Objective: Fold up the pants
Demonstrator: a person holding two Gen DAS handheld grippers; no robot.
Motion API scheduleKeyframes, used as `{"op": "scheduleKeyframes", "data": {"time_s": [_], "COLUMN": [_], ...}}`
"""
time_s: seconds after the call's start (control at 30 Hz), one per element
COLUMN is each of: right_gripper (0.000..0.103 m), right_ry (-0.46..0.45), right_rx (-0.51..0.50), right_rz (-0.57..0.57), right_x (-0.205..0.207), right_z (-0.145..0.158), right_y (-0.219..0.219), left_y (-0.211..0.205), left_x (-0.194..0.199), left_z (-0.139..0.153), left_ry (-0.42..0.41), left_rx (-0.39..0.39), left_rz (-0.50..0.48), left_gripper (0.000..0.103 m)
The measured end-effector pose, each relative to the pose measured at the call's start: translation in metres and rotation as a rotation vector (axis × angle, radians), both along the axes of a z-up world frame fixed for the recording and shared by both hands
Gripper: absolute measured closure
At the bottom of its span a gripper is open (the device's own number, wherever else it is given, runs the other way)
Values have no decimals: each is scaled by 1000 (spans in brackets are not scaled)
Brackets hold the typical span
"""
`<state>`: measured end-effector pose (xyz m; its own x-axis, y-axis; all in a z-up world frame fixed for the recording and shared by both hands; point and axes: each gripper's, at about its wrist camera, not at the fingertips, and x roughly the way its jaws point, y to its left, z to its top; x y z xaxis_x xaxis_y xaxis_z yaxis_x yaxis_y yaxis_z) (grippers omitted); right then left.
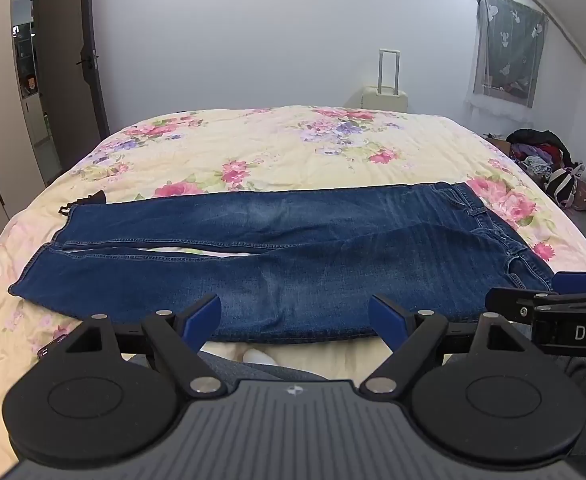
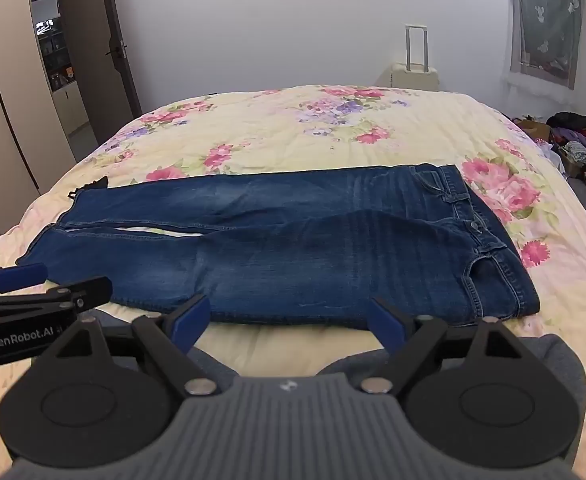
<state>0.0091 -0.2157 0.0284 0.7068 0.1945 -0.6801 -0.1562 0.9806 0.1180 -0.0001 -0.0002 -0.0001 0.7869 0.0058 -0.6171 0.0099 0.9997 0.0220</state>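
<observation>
Blue jeans (image 1: 277, 256) lie flat across the floral bed cover (image 1: 253, 148), waistband to the right, leg hems to the left, with a thin gap between the two legs. My left gripper (image 1: 295, 316) hovers open over the near edge of the lower leg, nothing between its blue pads. In the right wrist view the same jeans (image 2: 293, 248) spread out ahead, and my right gripper (image 2: 291, 318) stands open just above their near edge, also holding nothing. Each gripper shows at the side of the other's view: the right gripper (image 1: 565, 304) and the left gripper (image 2: 33, 292).
A cream suitcase (image 1: 385, 94) stands behind the bed by the white wall. A pile of clothes and bags (image 1: 553, 168) lies on the floor at right. An open dark door (image 1: 73, 72) is at left. A small black item (image 1: 89, 200) lies by the leg hems.
</observation>
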Motion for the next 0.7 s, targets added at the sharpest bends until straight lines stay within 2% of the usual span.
{"op": "scheduleKeyframes", "data": {"time_s": [0.7], "right_gripper": [21], "right_ry": [-7], "right_rx": [-2], "right_rz": [1], "right_x": [-5], "right_z": [-1], "right_y": [3], "left_y": [4], "left_x": [-1], "left_z": [1], "left_ry": [2], "left_rx": [2], "left_rz": [4], "left_gripper": [5]}}
